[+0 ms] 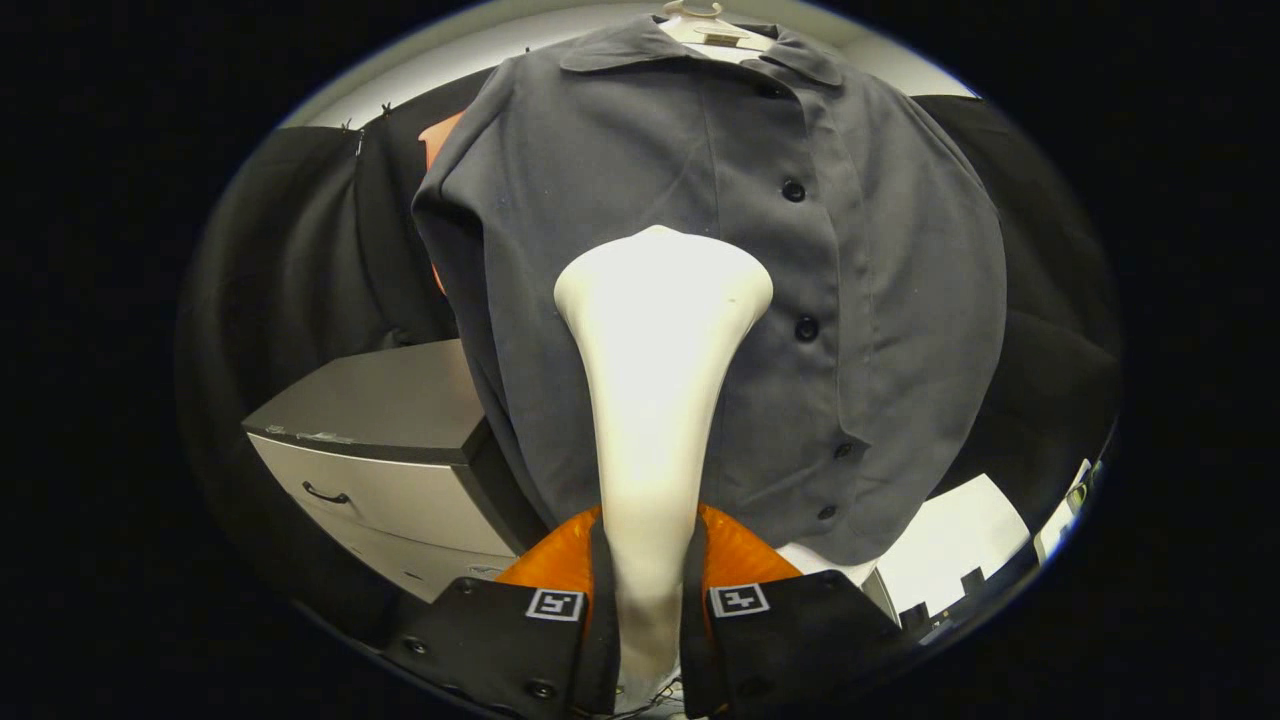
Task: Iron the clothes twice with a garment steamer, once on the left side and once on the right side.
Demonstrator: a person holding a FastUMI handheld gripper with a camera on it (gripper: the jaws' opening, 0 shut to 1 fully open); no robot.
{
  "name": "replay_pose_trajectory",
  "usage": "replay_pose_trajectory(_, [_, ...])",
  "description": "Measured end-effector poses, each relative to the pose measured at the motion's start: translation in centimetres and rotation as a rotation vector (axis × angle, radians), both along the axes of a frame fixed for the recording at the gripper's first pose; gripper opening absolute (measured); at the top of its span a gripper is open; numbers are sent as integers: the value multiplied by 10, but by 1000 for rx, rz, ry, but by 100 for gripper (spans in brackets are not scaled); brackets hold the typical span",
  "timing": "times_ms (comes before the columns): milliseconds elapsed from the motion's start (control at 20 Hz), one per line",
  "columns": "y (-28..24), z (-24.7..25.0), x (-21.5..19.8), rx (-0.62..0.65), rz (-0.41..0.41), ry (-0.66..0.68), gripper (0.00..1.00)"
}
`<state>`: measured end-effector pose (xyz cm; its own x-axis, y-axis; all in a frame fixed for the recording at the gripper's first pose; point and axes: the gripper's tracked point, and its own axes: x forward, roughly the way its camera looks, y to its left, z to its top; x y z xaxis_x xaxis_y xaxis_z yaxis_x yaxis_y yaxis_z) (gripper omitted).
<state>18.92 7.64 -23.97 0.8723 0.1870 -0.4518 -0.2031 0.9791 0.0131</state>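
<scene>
Claw point(648, 600): both fingers point(520, 640) are clamped on the neck of a white garment steamer point(655, 400), one on each side. The steamer rises from between the fingers and widens to a broad, rounded head ahead of them. The head stands against the front of the shirt; actual contact cannot be confirmed from this angle.

Garment: a dark grey button-up shirt point(880, 300) hangs directly beyond the claw on a pale hanger point(700, 20), collar uppermost. The placket with dark buttons point(793, 190) runs down just right of the steamer head, so the head faces the panel left of the button line. The hem falls to just above the fingers on the right.

Markings: each finger carries a small square black-and-white coded marker point(555, 604) on its upper face. They are patterns, not text. No brand name or legible writing can be made out on the steamer, the shirt or the hanger.

Surroundings: an orange rounded part point(740, 555) sits immediately behind the fingers, on both sides of the steamer neck. To the left of the claw and further off stands a grey drawer cabinet point(380, 470) with a dark handle. A white surface point(960, 545) lies right of the claw, below the shirt hem.
</scene>
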Motion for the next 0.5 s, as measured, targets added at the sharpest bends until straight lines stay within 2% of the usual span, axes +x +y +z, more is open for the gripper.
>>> replay_pose_trajectory(500, [-10, -43, -20, -28, -30, 76, 32])
